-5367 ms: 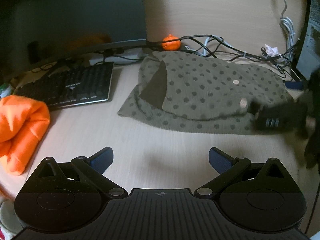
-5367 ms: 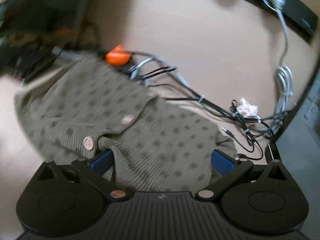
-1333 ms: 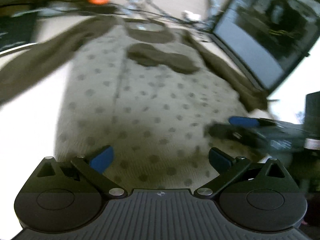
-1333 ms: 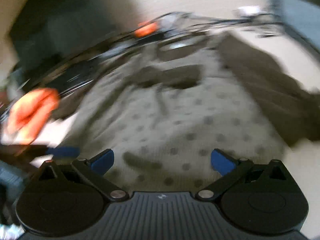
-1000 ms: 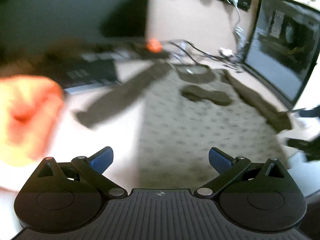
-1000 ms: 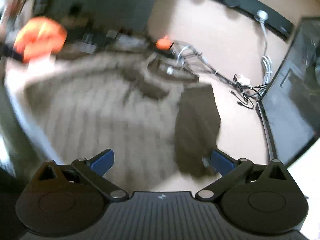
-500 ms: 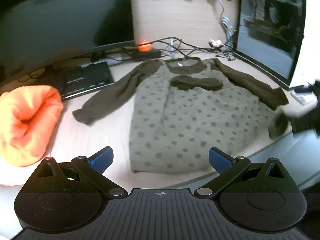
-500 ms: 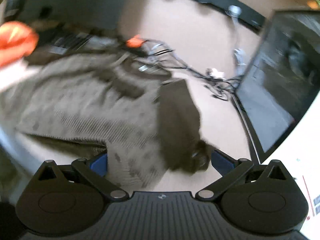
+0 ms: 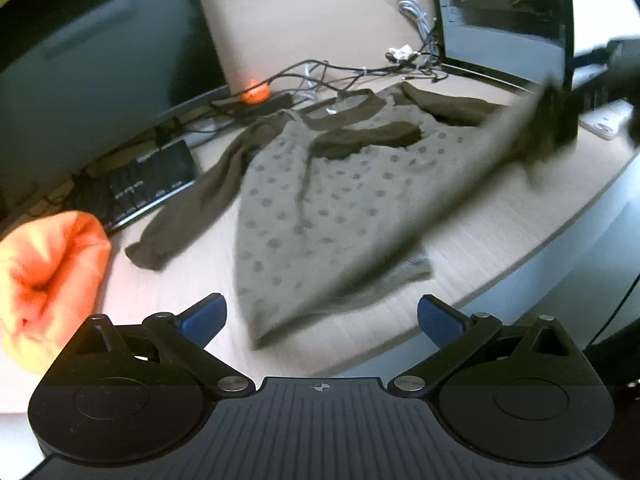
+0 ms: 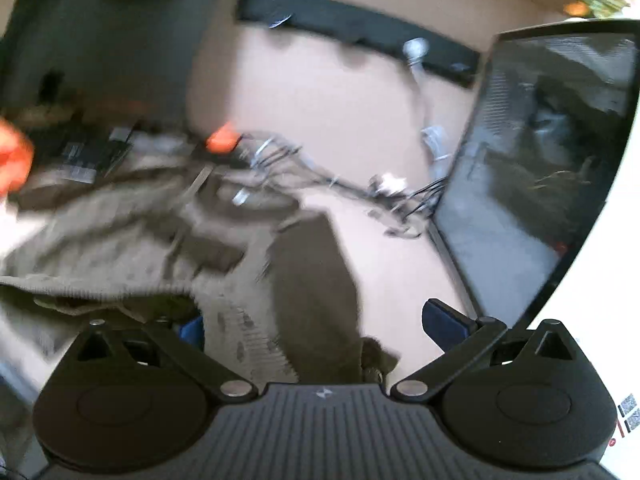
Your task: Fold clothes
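**Sweater spread flat, right side up in the air**

Pale wooden desk (image 9: pixel 500 232), cluttered along its far edge, carries the job: an olive dotted sweater (image 9: pixel 320 200) lying face up across the middle, its hem close to the near edge. Its left sleeve (image 9: pixel 192 208) trails toward the left edge. The right side slants up off the desk toward my right gripper (image 10: pixel 316 324), blurred with motion.

The fingers of that gripper stand spread with knit lying between them. I cannot tell whether the cloth is caught or merely draped there. The fingers of my left gripper (image 9: pixel 320 316) are wide apart and empty, above the near edge.

I judge the knit soft, light and stretchy, so it will sag and drag. Hem corners and sleeve cuffs look like the best holds.

Room is tight: a keyboard (image 9: pixel 148 184) and an orange cloth (image 9: pixel 48 272) sit toward the left edge, cables (image 9: pixel 352 72) run along the far edge, and a dark glass panel (image 9: pixel 504 16) stands at the far right corner. Bare desk lies right of the sweater.
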